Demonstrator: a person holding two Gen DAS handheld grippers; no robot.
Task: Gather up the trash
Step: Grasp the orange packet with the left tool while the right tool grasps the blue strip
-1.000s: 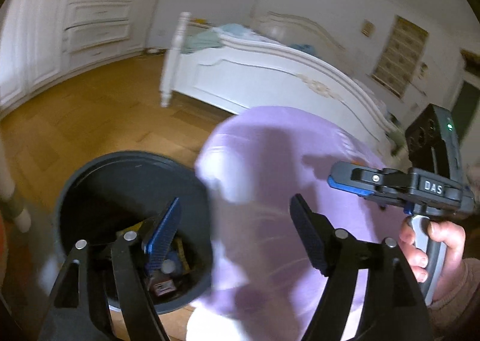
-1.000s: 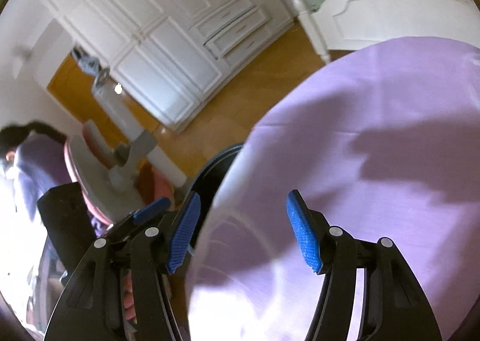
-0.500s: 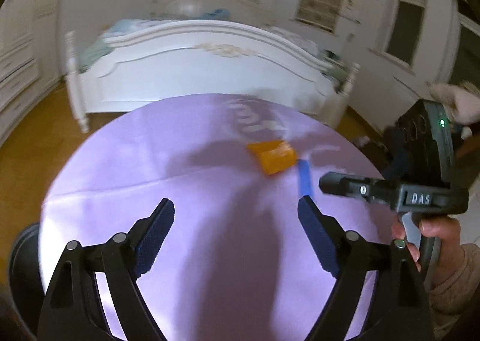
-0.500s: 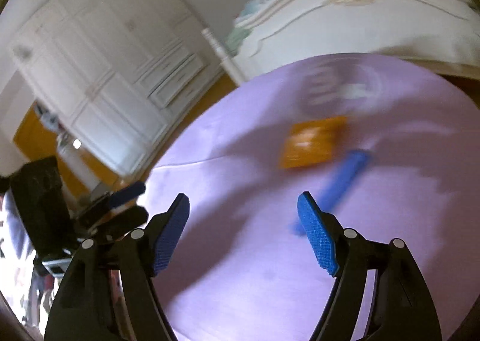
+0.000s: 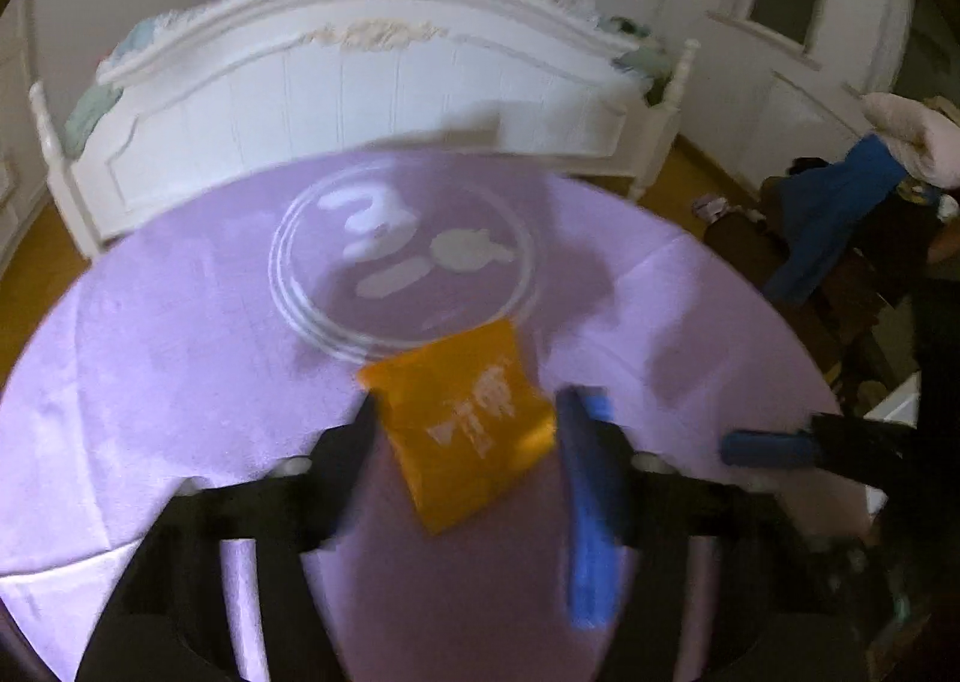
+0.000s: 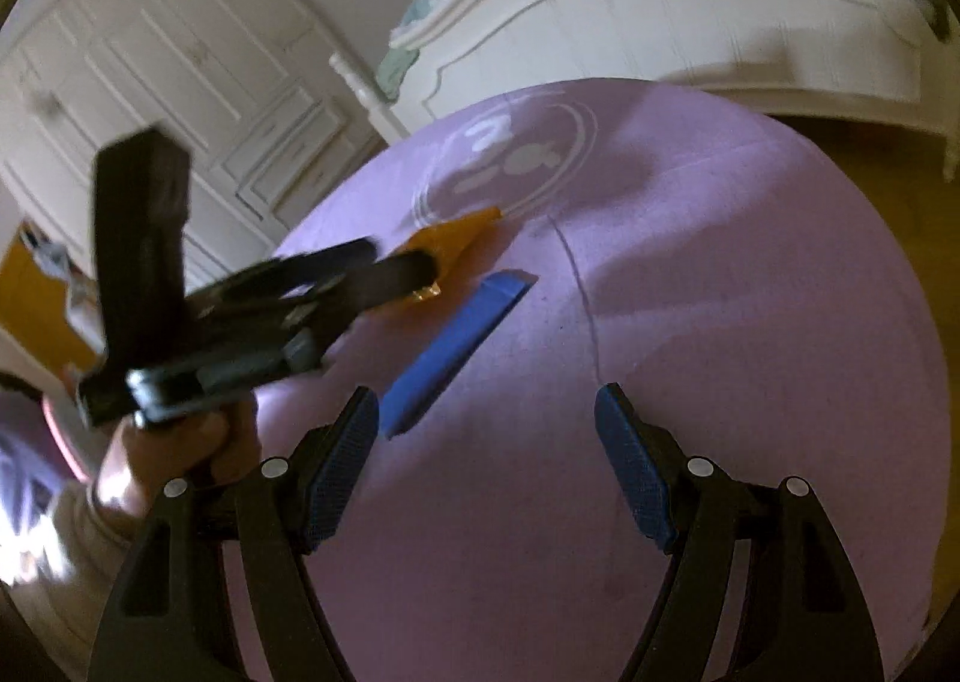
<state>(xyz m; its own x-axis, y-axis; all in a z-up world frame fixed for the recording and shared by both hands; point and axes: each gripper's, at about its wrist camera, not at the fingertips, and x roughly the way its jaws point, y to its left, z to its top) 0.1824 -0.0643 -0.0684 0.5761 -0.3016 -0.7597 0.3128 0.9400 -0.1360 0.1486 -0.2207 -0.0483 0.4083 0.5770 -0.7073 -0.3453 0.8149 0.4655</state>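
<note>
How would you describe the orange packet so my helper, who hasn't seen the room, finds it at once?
Start at the round purple tablecloth in front of the white bed footboard. At the near edge of its white ring print lies the orange packet, between the left gripper fingers. It is flat, orange, white-lettered; the blue strip beside it is narrow.

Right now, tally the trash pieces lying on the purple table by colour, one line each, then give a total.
Orange packet: 1
Blue strip: 1
Total: 2, both on the purple table.
</note>
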